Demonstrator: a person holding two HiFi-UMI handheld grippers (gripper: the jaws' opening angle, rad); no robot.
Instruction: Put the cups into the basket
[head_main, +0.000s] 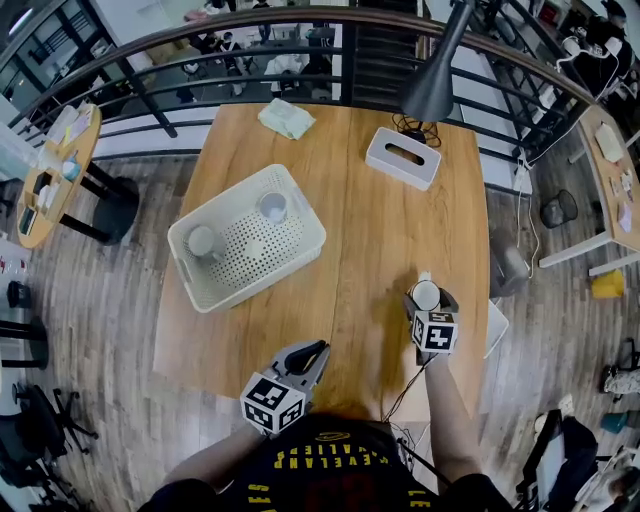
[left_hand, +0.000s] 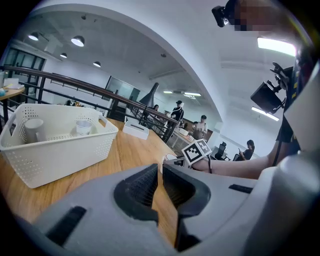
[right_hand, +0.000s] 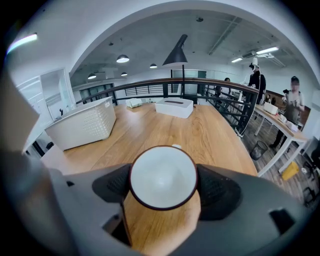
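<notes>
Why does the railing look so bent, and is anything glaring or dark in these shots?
Head view: the wide lens bows the railing and the table edges. Left gripper view: a ceiling light glares white at the right. Right gripper view: the cup is sharp, with a dark vignette round the corners.

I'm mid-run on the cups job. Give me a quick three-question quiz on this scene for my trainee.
1. How many cups are in the white basket?
2. True or false: the left gripper is holding a cup.
3. What stands between the jaws of the right gripper? A. the tissue box. B. a white cup. C. the cloth.

Key
1. Two: a grey cup and a clear cup.
2. False. Its jaws are together with nothing between them.
3. B. The white cup stands mouth up, with the jaws wide on either side of it.
</notes>
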